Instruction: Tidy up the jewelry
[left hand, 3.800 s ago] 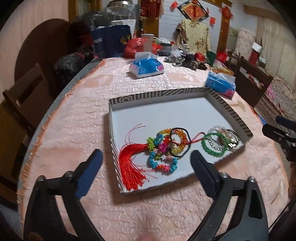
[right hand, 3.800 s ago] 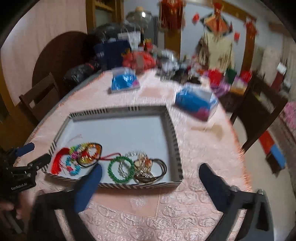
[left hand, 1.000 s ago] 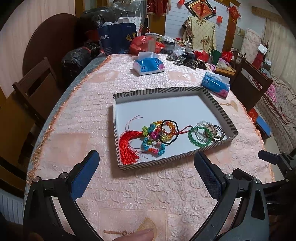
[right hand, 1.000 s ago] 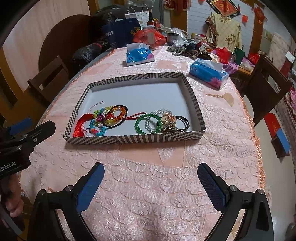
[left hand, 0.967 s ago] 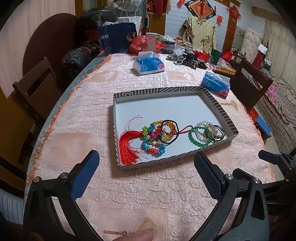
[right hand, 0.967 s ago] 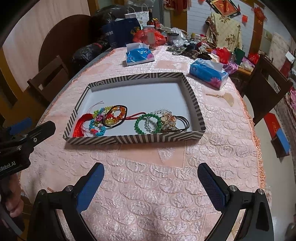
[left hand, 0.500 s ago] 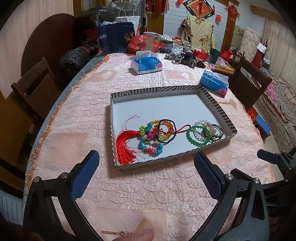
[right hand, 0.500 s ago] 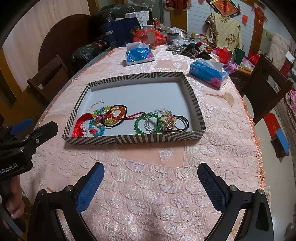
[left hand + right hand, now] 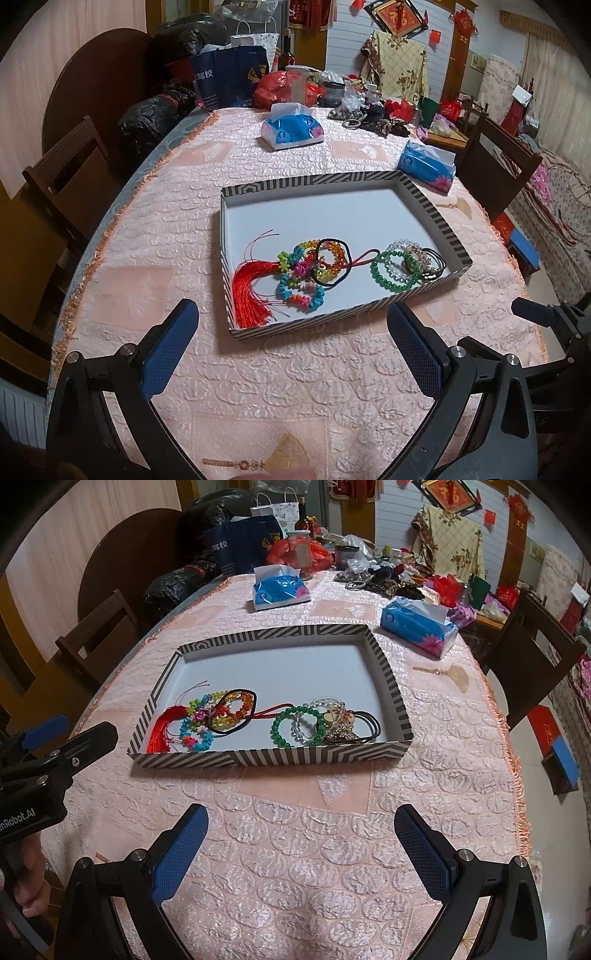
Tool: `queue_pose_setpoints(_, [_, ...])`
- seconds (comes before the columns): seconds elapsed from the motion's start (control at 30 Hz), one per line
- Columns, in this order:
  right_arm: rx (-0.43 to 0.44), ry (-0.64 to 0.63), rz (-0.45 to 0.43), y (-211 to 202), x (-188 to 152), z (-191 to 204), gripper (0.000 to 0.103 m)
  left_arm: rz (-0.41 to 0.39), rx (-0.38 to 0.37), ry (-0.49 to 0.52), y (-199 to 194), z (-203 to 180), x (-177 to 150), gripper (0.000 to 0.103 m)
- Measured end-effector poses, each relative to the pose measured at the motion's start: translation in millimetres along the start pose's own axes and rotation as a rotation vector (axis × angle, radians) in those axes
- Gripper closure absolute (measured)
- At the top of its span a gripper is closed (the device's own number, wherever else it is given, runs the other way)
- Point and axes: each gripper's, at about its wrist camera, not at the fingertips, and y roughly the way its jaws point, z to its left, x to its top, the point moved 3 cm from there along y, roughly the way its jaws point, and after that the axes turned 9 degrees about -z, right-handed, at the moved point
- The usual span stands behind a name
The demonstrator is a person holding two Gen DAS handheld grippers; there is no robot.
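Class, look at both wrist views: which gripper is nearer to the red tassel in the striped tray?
Left. The left gripper hangs open just before the tray's near-left corner, where the red tassel lies. The right gripper, also open, sits further right, opposite the tray's middle.

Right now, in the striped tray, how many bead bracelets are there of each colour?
Green bracelet: 1
Clear bracelet: 1
Multicoloured: 2, the rainbow bracelet and the flower-bead bracelet
Total: 4

The gold piece (image 9: 341, 725) among the tangled bracelets is too small to identify.
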Motion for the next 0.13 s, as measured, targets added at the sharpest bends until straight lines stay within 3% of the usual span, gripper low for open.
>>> queue_pose_setpoints(0.13, [-0.001,0.0,0.001,0.6,-0.2,0.2,0.003,-0.034,0.038,0.024,-3.5,0.6,2.5,0.001])
